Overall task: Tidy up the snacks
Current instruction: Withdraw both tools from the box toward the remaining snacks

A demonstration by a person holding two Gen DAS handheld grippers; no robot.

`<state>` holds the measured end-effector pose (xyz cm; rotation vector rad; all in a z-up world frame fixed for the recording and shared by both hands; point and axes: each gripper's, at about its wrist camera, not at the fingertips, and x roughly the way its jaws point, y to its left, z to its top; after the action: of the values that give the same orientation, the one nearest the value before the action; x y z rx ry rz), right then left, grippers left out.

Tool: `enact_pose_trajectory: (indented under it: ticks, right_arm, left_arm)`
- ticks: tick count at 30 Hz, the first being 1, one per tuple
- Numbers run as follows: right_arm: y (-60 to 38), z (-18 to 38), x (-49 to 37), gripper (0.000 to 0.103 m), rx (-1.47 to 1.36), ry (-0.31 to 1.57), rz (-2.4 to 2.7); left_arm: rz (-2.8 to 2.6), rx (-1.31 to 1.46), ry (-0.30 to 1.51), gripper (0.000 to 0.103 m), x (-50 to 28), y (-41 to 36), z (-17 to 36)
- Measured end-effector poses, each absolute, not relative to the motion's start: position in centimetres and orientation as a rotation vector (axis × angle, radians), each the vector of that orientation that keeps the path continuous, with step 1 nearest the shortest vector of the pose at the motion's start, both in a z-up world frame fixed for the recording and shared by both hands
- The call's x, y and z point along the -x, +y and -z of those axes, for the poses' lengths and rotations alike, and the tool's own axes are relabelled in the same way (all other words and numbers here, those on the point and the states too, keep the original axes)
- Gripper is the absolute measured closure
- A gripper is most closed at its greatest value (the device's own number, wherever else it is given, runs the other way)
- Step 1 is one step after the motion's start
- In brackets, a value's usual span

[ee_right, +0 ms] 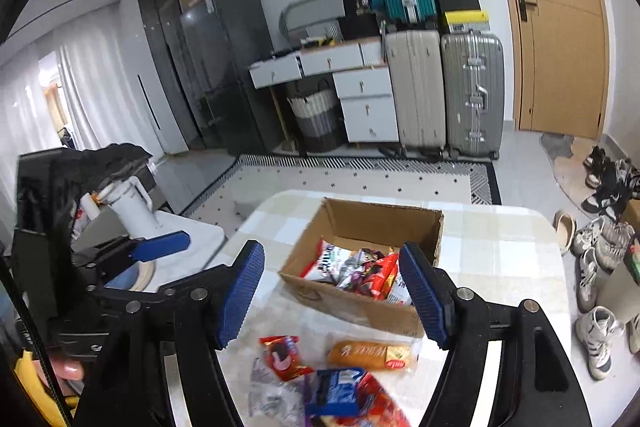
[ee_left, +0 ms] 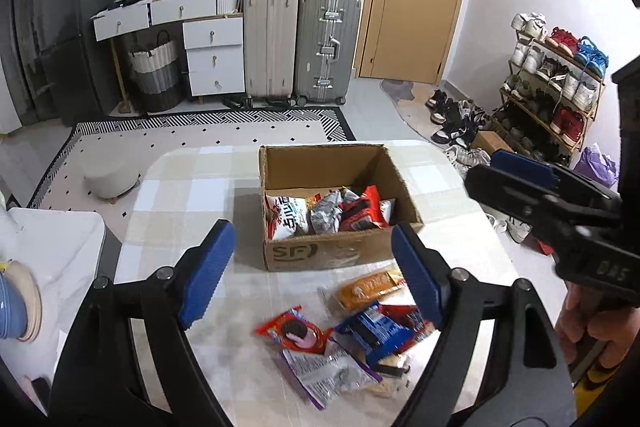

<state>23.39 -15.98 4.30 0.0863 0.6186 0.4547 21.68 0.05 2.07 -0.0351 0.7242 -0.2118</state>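
An open cardboard box [ee_left: 320, 255] [ee_right: 360, 311] stands on the checked table and holds several snack packets [ee_left: 328, 213] [ee_right: 360, 269]. In front of it lies a loose pile: an orange packet [ee_left: 366, 287] [ee_right: 372, 355], a red cookie packet [ee_left: 296, 333] [ee_right: 282, 355], a blue packet [ee_left: 380, 333] [ee_right: 334, 391] and a clear wrapper [ee_left: 324, 373]. My left gripper [ee_left: 312, 273] is open and empty above the pile. My right gripper [ee_right: 332, 293] is open and empty above the box's near wall; it also shows in the left wrist view [ee_left: 520, 179].
The table [ee_left: 192, 187] has rounded far corners. A white side surface [ee_right: 188, 239] with a white bottle [ee_right: 128, 207] stands to the left. Suitcases [ee_left: 300, 43], drawers, a basket, a door and a shoe rack [ee_left: 560, 79] lie beyond.
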Motion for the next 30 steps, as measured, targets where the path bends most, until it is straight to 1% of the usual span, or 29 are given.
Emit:
enact_pose_trajectory:
  ticks: [2,4,6,8,10,12,13,19,20,21,22,25,30]
  right_arm:
    - [-16.1,-5.4,-20.9,0.023,-0.082,0.585,-0.459]
    - [-16.3,-6.4,-18.4,0.021,-0.083,0.547,-0.467]
    - [-16.4,-7.1,-15.6,0.015,-0.087,0.511,-0.476]
    - [-16.6,-7.7,-13.0,0.014,-0.089,0.476,-0.478]
    - [-16.8,-8.0,-10.1,0.012,-0.091,0.441,-0.479]
    - [-17.1,-7.8,-8.2,0.006,-0.102,0.417,-0.476]
    - [-17.4,-7.6,-6.7,0.005,-0.114,0.399,-0.475]
    - [-18.6,-5.2,-1.8,0.004,-0.155,0.378,-0.469]
    - [-18.7,-4.7,-1.0,0.003,-0.164,0.376,-0.475]
    - [-18.9,-4.2,-0.3,0.003,-0.172,0.375,-0.476]
    - [-19.2,-3.7,0.1,0.002,-0.178,0.374,-0.473]
    - [-19.3,-2.3,1.0,0.002,-0.187,0.377,-0.472]
    - [-19.1,0.5,1.6,0.002,-0.178,0.398,-0.456]
  left_arm:
    - [0.217,0.036,0.711,0.024,-19.6,0.2,-2.8]
    - [0.218,0.038,0.686,0.023,-17.3,0.4,-3.6]
    - [0.216,0.038,0.668,0.022,-15.2,0.5,-4.2]
    - [0.216,0.037,0.646,0.021,-12.6,0.8,-4.8]
    - [0.213,0.037,0.624,0.020,-10.2,1.3,-5.2]
    - [0.209,0.048,0.603,0.018,-7.8,1.8,-5.4]
    - [0.213,0.056,0.589,0.018,-6.4,2.2,-5.4]
    - [0.205,0.061,0.551,0.015,0.1,3.6,-4.1]
    - [0.194,0.065,0.549,0.011,1.2,4.0,-3.7]
    - [0.193,0.071,0.546,0.002,1.7,4.2,-3.3]
    - [0.189,0.081,0.537,0.000,2.6,4.6,-2.8]
    - [0.169,0.089,0.518,0.000,4.5,5.4,-1.1]
    - [0.157,0.112,0.578,0.001,4.7,6.3,2.8]
